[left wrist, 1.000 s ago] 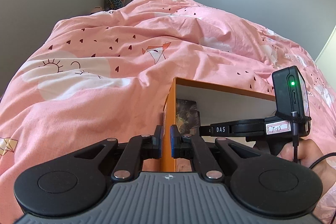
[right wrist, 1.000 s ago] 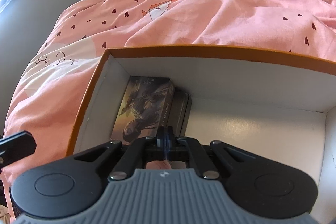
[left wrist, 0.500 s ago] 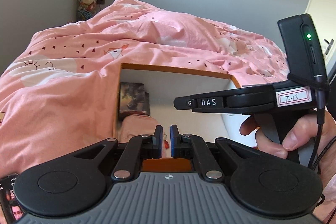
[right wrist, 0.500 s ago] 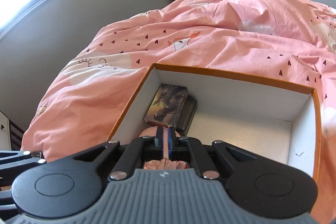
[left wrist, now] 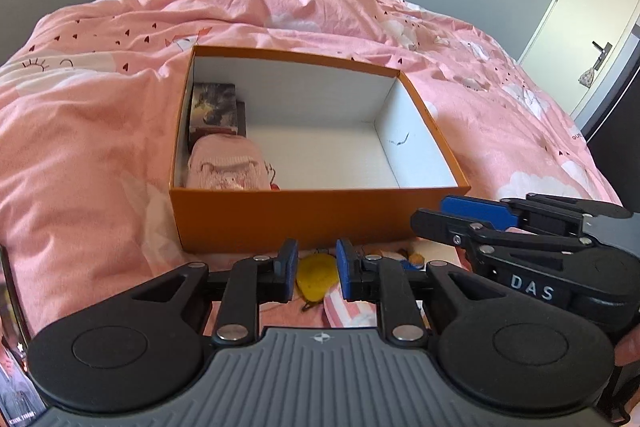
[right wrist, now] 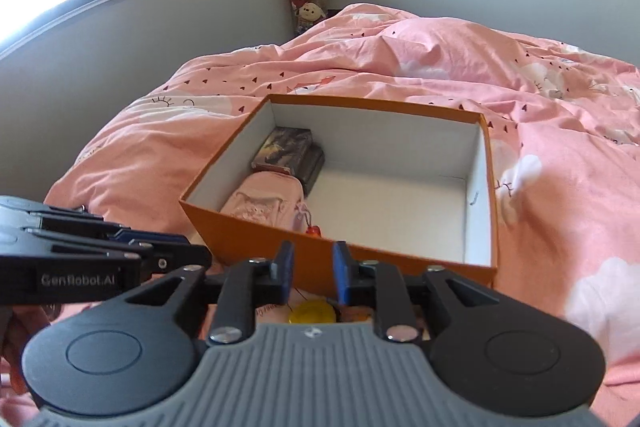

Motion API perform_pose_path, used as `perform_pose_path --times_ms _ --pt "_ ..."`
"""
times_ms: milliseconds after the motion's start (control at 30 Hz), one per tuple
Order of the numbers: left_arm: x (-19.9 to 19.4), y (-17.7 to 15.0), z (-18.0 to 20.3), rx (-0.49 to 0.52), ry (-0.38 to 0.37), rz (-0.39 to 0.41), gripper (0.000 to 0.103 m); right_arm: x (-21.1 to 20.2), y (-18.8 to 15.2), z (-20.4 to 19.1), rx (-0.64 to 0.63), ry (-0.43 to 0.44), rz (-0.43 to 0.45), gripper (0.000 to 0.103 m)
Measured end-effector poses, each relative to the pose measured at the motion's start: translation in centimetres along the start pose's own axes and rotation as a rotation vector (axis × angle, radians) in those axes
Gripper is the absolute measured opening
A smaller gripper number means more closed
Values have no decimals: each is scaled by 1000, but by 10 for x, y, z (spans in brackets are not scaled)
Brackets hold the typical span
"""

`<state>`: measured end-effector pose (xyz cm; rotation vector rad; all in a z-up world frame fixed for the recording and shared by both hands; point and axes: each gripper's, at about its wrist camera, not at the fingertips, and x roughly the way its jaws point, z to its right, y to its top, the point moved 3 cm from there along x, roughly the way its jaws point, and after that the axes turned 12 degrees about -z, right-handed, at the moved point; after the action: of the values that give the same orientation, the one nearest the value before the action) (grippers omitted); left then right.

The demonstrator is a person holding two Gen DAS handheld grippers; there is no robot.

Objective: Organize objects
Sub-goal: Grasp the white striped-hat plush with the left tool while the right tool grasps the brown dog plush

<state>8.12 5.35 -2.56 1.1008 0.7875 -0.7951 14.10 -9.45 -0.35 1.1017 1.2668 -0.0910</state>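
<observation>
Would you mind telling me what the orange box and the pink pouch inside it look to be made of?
Orange box: probably rigid cardboard, matte orange outside and plain white inside, with thin straight walls and crisp folded corners. Pink pouch: apparently soft fabric, perhaps knitted or plush; its outline is rounded and slumped, with a printed or stitched pattern.

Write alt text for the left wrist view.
An open orange box sits on a pink bedspread, holding a pink pouch and a dark card box along its left wall. In front, the left gripper stands open and empty above a small yellow object, with the right gripper at the right edge.
</observation>
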Motion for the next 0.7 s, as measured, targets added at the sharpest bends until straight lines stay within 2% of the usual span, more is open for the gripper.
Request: perform_pose_path --times_ms 267,433,500,567,667,700 --pt "32 -29 0 -32 -98 -205 23 -7 -50 13 59 -52 -98 36" --pt "48 -38 6 -53 -172 -258 24 -7 -71 19 79 -60 -154 35" --pt "55 -38 8 -71 -184 -261 35 -7 -74 22 90 -74 -167 35" --pt "62 -37 10 -93 -195 -273 41 -7 -76 26 98 -81 -170 35" --pt "72 -36 12 -126 -203 -291 58 -6 -74 29 84 -98 -175 35" --pt "75 -36 12 -141 -199 -301 60 -5 -73 29 75 -110 -179 35"
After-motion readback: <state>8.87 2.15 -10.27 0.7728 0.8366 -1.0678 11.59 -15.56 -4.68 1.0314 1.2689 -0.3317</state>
